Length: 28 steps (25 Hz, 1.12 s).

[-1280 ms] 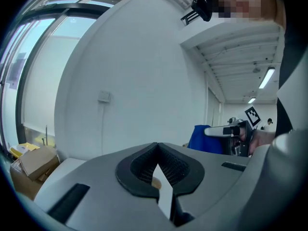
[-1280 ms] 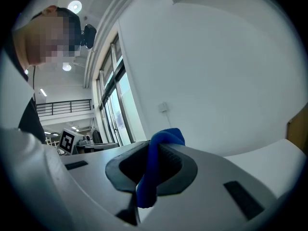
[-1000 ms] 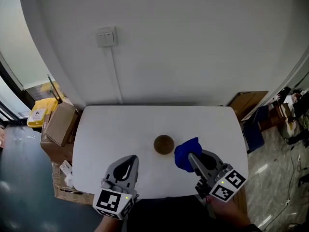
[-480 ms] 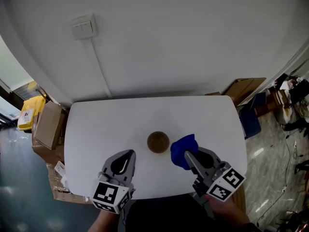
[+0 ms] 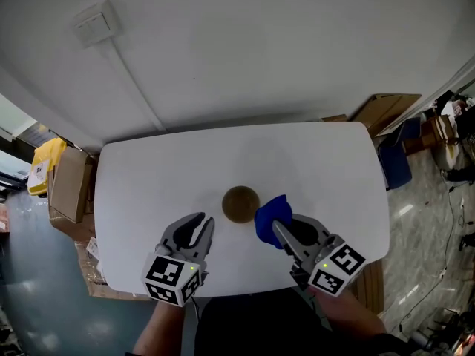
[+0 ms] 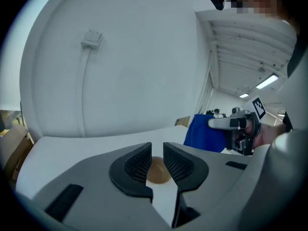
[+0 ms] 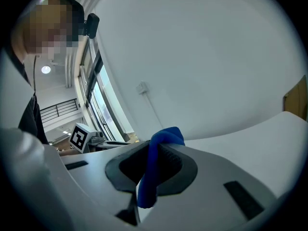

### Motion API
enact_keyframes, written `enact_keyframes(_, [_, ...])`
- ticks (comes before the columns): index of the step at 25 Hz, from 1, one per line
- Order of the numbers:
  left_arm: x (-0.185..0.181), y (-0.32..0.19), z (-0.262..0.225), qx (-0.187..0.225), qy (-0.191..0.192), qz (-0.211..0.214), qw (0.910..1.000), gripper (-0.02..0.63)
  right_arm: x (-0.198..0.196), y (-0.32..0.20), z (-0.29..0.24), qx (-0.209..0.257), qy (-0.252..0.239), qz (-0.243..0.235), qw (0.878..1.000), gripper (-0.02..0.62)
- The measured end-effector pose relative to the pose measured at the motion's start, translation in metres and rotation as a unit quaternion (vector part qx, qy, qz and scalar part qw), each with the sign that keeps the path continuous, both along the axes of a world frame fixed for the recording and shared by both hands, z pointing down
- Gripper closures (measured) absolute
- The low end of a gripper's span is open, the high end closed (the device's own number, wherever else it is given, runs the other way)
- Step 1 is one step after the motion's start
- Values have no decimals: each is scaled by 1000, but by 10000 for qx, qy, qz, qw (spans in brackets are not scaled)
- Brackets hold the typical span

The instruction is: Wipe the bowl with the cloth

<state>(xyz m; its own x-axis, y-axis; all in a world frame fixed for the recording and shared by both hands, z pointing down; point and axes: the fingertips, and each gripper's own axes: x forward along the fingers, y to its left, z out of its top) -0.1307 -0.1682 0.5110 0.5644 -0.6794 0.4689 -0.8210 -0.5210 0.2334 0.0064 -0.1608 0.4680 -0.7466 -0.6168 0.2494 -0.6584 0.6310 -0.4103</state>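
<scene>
A small brown bowl point(image 5: 240, 203) stands near the middle of the white table point(image 5: 148, 184). In the left gripper view the bowl point(image 6: 158, 172) shows through the gap of my left gripper point(image 6: 157, 159), some way beyond the tips. The left gripper point(image 5: 199, 227) hovers just left of and nearer than the bowl; its jaws are opening, with nothing between them. My right gripper point(image 5: 278, 231) is shut on a blue cloth point(image 5: 270, 216), which hangs just right of the bowl. The cloth point(image 7: 155, 170) is pinched between the right jaws.
Cardboard boxes point(image 5: 65, 188) and a yellow item point(image 5: 43, 166) lie on the floor left of the table. More boxes point(image 5: 386, 108) and clutter sit at the right. A wall with a switch plate point(image 5: 95, 23) rises behind the table.
The left jaws have parted slightly from shut. Both grippers have come closer to the bowl, the cloth now nearly touching its right side. The view has shifted too.
</scene>
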Motion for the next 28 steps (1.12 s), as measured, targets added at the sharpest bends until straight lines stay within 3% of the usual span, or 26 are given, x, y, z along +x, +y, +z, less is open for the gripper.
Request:
enact_keyframes(6, [13,-13,46,-401,-184,114,9990,495,-7,-5,28,-207,-7,-148,9997,563])
enact_keyframes(11, [15,-23,88,-834,-347,104,9959,425,-12,-11,46,-332,4,-228,9992,563])
enact_keyframes(16, [23,-29,118,-1257,-303,85,9916,403,-13,-13,60,-469,20,-283,9985,563])
enact_keyframes(22, [24,-29,159,-1715,-536,155,9836,373,-11,-14,83,-661,122,-279,9973,563])
enact_keyframes(28, [27,-31,184,-1939,-654,201,9786,373,-18,-12,104,-854,194,-368,9955,563])
